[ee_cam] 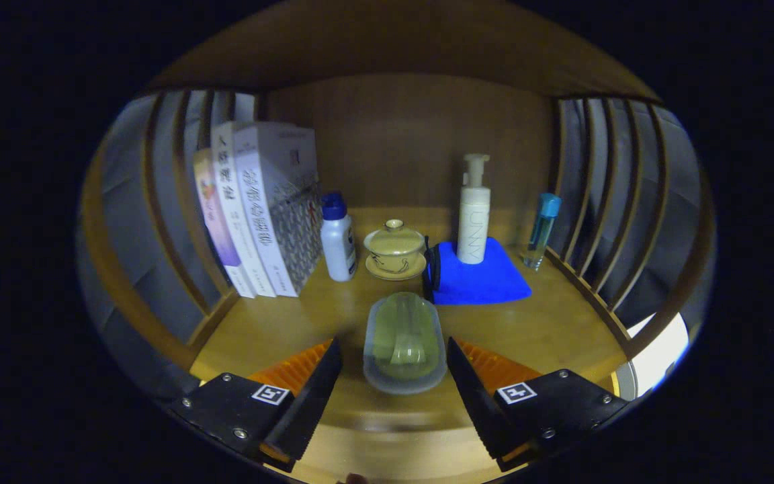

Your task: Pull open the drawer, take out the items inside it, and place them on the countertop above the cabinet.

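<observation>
Translucent oblong container [404, 343] is lying on wooden countertop [548, 323], centred between released, spread fingers of gripper [394, 376], untouched; long axis is running straight ahead, toward lidded teacup [395, 247].

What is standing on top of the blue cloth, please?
A white pump bottle stands upright on the blue cloth, near its back edge. The cloth under the bottle is covered. The open gripper has a clear oval container between its fingers.

Blue cloth [484, 279], white pump bottle [474, 215], pale-green translucent box [404, 343], tan lidded cup [395, 247].
</observation>
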Tool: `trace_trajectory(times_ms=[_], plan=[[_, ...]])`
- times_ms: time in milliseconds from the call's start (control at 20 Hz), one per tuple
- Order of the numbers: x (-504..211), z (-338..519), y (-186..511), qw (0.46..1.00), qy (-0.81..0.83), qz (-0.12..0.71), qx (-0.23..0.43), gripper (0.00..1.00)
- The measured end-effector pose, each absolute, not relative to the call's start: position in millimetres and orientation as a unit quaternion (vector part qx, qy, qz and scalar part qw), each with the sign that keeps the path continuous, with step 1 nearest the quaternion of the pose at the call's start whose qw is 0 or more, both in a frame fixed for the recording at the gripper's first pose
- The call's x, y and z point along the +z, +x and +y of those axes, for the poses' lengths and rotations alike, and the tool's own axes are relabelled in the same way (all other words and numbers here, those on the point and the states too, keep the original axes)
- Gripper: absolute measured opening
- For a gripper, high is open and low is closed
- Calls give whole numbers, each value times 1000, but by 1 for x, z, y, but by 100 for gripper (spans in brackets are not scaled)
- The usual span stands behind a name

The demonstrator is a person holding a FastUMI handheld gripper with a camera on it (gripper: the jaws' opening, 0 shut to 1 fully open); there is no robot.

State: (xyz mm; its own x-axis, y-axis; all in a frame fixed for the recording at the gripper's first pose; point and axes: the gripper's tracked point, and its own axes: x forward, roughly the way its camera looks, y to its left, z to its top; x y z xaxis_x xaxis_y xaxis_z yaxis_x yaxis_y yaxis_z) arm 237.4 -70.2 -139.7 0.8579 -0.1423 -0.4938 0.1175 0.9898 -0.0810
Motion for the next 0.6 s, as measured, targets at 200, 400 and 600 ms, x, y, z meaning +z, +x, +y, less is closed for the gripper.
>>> trace_trajectory(times_ms=[200,400,600], plan=[[-98,-51,170,977,-38,202,-64,96],[-73,-28,98,984,-66,153,-55,96],[-70,0,32,990,-67,123,-37,96]])
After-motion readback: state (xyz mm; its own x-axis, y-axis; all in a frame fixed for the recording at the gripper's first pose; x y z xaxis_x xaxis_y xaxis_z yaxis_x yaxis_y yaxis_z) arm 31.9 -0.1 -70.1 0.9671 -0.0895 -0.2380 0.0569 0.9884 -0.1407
